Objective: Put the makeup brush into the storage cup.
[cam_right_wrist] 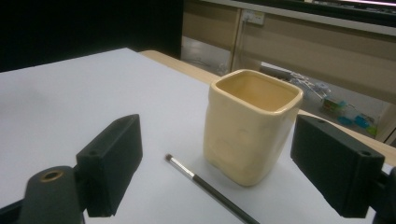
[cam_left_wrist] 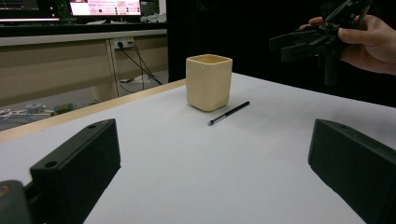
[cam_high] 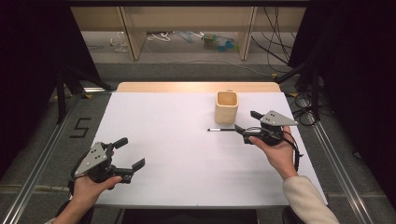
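1. While our right hand-held gripper (cam_high: 244, 122) hovers open and empty, the brush (cam_high: 221, 129) lies flat on the surface (cam_high: 163, 140), just left of its jaws and pointing at them, beside the cup (cam_high: 227, 107).
2. Our left hand-held gripper (cam_high: 129, 153), also open, is well apart, so the right one is nearer.

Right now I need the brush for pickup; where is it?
High view: the brush lies flat on the table's right half, just in front of the cup, beside the right tool.

Brush (cam_high: 221, 129) beside cup (cam_high: 226, 107)
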### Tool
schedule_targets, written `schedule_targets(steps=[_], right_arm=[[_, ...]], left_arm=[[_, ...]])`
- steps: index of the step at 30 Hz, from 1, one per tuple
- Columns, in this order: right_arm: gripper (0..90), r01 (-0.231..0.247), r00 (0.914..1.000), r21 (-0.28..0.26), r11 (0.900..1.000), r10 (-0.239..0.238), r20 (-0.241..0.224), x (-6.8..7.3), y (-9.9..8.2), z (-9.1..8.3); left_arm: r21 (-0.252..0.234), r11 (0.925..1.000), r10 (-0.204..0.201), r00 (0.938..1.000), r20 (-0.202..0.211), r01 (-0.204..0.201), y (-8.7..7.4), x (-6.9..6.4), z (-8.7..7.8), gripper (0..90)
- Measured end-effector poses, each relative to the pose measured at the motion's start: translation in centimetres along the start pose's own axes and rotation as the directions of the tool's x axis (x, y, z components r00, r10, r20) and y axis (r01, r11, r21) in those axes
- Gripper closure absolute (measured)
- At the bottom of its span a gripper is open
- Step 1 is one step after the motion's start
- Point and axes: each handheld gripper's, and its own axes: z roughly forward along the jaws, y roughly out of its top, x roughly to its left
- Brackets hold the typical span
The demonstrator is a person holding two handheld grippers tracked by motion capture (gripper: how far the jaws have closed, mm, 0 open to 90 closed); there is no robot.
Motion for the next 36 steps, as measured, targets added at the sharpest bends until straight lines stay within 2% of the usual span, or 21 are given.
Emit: schedule_targets(steps=[5,10,12,16,19,20,22,23,24,25,28,29,30,31,32,33,34,35,36], right_arm=[[18.0,0.009,0.9998,0.008,0.9999,-0.009,-0.015,-0.1,0.4,0.5],[18.0,0.010,0.9999,-0.001,0.9999,-0.010,-0.002,-0.1,0.8,1.1],[18.1,0.009,0.9999,-0.004,1.0000,-0.009,-0.014,-0.2,0.8,1.2],[18.7,0.022,0.9997,0.032,0.9992,-0.022,-0.013,-0.3,0.9,1.7],[18.8,0.056,0.9984,0.062,0.9965,-0.056,-0.013,-0.6,1.1,2.1],[19.5,0.081,0.9964,0.109,0.9908,-0.077,-0.035,-0.8,1.3,2.4],[19.5,0.088,0.9958,0.123,0.9885,-0.085,-0.036,-0.8,1.4,2.6],[19.8,0.118,0.9928,0.161,0.9800,-0.112,-0.044,-1.0,1.6,3.0],[19.8,0.118,0.9928,0.161,0.9800,-0.112,-0.044,-1.0,1.6,3.0],[20.0,0.134,0.9904,0.214,0.9676,-0.124,-0.061,-1.0,1.8,3.3],[20.0,0.171,0.9844,0.291,0.9414,-0.150,-0.091,-1.1,2.0,4.1],[20.0,0.171,0.9844,0.291,0.9414,-0.150,-0.091,-1.1,2.0,4.1],[20.0,0.210,0.9764,0.347,0.9138,-0.178,-0.122,-1.0,2.1,4.7],[20.1,0.219,0.9741,0.386,0.8964,-0.178,-0.140,-0.9,2.1,5.1],[20.1,0.219,0.9741,0.386,0.8964,-0.178,-0.140,-0.9,2.1,5.1],[20.8,0.235,0.9707,0.413,0.8800,-0.191,-0.145,-0.8,2.0,5.5],[21.0,0.250,0.9676,0.449,0.8580,-0.203,-0.150,-0.7,2.0,5.9],[21.0,0.276,0.9606,0.487,0.8284,-0.220,-0.170,-0.6,2.0,6.4],[21.4,0.289,0.9570,0.505,0.8130,-0.232,-0.174,-0.5,1.9,6.7]], left_arm=[[0.000,1.0000,-0.008,1.0000,0.000,0.008,0.0,0.0,0.0,1.9],[0.000,1.0000,-0.009,1.0000,0.000,0.009,0.0,0.0,0.0,2.0],[-0.001,1.0000,-0.009,1.0000,0.000,0.009,0.0,0.0,0.0,2.0],[0.000,1.0000,-0.009,1.0000,0.001,0.009,0.0,0.0,0.0,2.0],[0.000,1.0000,-0.008,1.0000,0.001,0.008,0.0,0.0,0.0,2.1],[0.000,1.0000,-0.009,1.0000,0.002,0.009,0.0,0.0,0.0,2.1],[0.001,1.0000,-0.008,1.0000,0.002,0.008,0.0,0.0,0.0,2.1],[0.001,1.0000,-0.009,1.0000,0.003,0.009,0.0,0.0,0.0,2.1],[0.001,1.0000,-0.009,1.0000,0.004,0.009,0.0,0.0,0.0,2.1],[0.001,1.0000,-0.009,1.0000,0.003,0.009,0.0,0.0,0.0,2.1],[0.002,0.9999,-0.010,0.9999,0.004,0.010,0.0,0.0,0.0,2.2],[0.002,0.9999,-0.011,0.9999,0.005,0.011,-0.1,0.0,0.0,2.2],[0.002,0.9999,-0.012,0.9999,0.006,0.012,-0.1,0.0,0.0,2.2],[0.002,0.9999,-0.012,0.9999,0.005,0.012,-0.1,-0.1,0.0,2.3],[0.002,0.9999,-0.012,0.9999,0.005,0.012,-0.1,-0.1,0.0,2.3],[0.002,0.9999,-0.012,0.9999,0.005,0.012,-0.1,-0.1,0.0,2.3],[0.002,0.9999,-0.012,0.9999,0.005,0.012,-0.1,0.0,0.0,2.3],[0.002,0.9999,-0.012,0.9999,0.005,0.012,-0.1,-0.1,0.0,2.3],[0.002,0.9999,-0.013,0.9999,0.005,0.013,-0.1,-0.1,0.0,2.3]])
